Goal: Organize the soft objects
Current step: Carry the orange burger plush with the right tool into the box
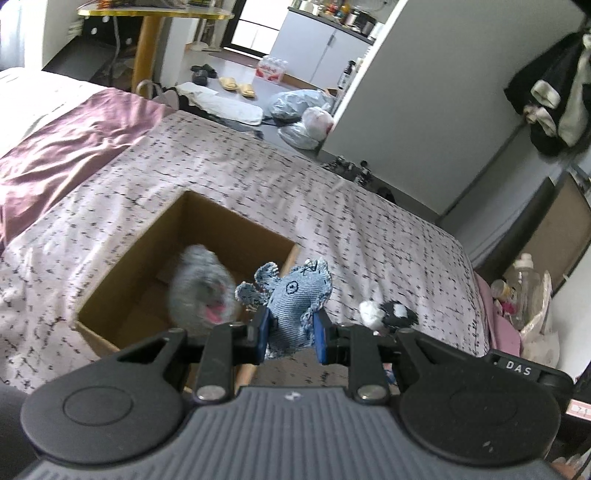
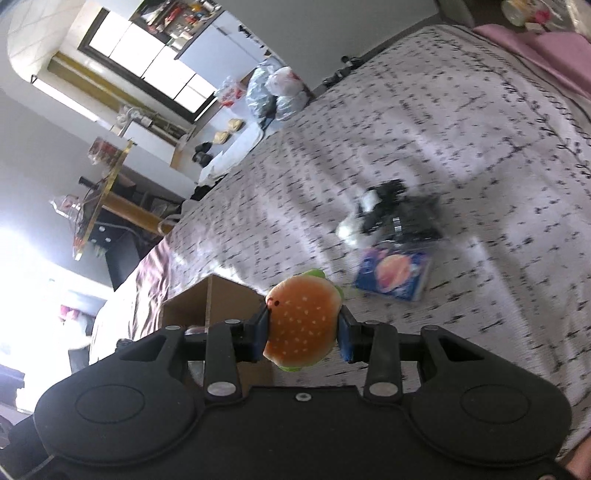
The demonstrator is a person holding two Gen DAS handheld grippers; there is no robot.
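Note:
My left gripper [image 1: 292,332] is shut on a blue denim soft toy [image 1: 293,301] and holds it just right of an open cardboard box [image 1: 129,258] on the bed. A grey fluffy plush [image 1: 201,290] lies blurred inside the box. My right gripper [image 2: 303,332] is shut on a hamburger plush [image 2: 303,319], held above the bed beside the box [image 2: 218,301]. A black-and-white plush [image 1: 388,314] lies on the bed to the right; it also shows in the right wrist view [image 2: 384,216], beside a blue packet [image 2: 393,275].
The bed has a patterned pinkish sheet [image 1: 332,206] and a mauve blanket [image 1: 74,136] at the left. Plastic bags [image 1: 303,114] and slippers [image 1: 236,85] lie on the floor beyond. A yellow round table [image 1: 155,14] stands at the back. Bottles [image 1: 524,280] stand right of the bed.

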